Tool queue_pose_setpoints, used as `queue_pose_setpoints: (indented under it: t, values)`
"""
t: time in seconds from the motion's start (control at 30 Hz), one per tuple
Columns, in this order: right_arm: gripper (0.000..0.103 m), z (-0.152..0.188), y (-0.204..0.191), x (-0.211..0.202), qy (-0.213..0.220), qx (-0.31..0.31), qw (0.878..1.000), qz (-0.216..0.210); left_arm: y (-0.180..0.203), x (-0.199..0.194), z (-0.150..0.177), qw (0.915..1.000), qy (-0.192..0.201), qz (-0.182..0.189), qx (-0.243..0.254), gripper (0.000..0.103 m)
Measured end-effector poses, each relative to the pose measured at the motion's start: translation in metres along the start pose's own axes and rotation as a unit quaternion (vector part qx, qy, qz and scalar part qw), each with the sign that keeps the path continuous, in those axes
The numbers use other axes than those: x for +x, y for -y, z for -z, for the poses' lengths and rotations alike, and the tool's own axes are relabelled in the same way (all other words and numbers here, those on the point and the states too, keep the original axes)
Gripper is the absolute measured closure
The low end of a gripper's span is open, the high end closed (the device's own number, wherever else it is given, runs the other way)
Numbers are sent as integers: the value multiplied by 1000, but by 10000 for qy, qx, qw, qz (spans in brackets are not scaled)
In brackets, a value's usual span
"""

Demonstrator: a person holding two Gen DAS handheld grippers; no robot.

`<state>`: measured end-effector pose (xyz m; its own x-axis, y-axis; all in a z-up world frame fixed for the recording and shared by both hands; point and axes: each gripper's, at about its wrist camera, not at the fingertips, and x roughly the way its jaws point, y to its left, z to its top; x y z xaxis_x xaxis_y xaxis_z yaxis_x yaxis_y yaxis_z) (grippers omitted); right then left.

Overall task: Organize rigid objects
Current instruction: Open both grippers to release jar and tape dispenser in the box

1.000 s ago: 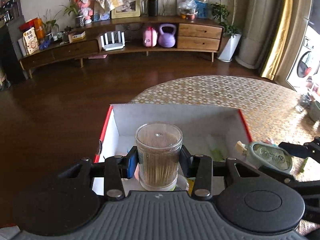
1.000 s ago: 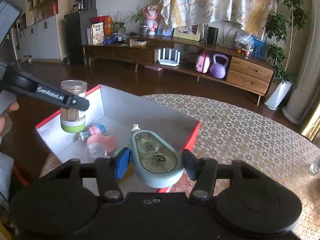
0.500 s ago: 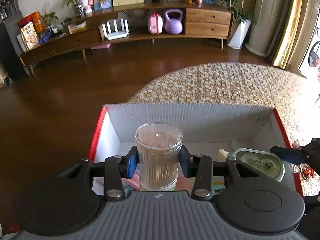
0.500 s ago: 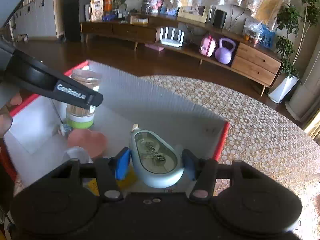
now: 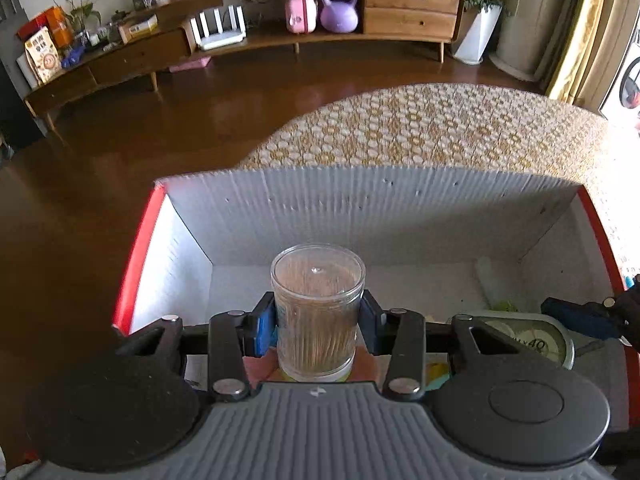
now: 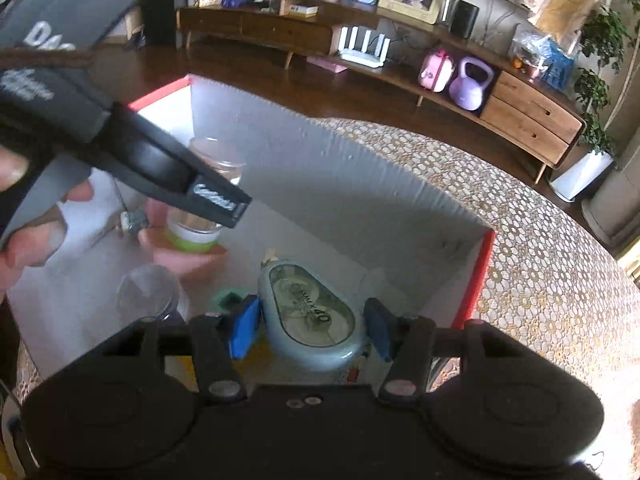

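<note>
My left gripper is shut on a clear toothpick jar with a green base, held low inside the white box with red rim. The jar sits over a pink item in the right wrist view. My right gripper has its blue pads slightly apart from a pale blue correction tape dispenser, which lies inside the box near its right wall. The dispenser also shows in the left wrist view.
Inside the box lie a clear cup, a pink heart-shaped item, a small green piece and yellow items. The box stands on a table with a patterned cloth. A wooden sideboard is beyond the floor.
Both grippers have moved down into the box. The jar now sits low over the pink item. The right pads have spread away from the dispenser.
</note>
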<state>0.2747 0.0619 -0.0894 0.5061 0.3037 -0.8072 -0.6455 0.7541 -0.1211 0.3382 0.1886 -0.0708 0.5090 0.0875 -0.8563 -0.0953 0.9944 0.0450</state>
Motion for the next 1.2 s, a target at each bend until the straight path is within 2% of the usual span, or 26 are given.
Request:
queue_pose_setpoints:
  t: [0.47, 0.83, 1.1, 1.2]
  values:
    - [41, -1, 3, -1, -46, -14, 10000, -29, -1, 5, -4, 9998, -211, 30, -32, 60]
    - [40, 11, 12, -36, 246, 133, 9994, -196, -6, -30, 4, 9997, 159, -18, -167, 57]
    - [38, 24, 31, -78, 476, 518, 9952, -684, 1, -73, 24, 9986, 509, -11, -111, 57]
    - [35, 30, 38, -96, 587, 623, 9930, -818, 9, -92, 31, 9979, 652, -43, -47, 57]
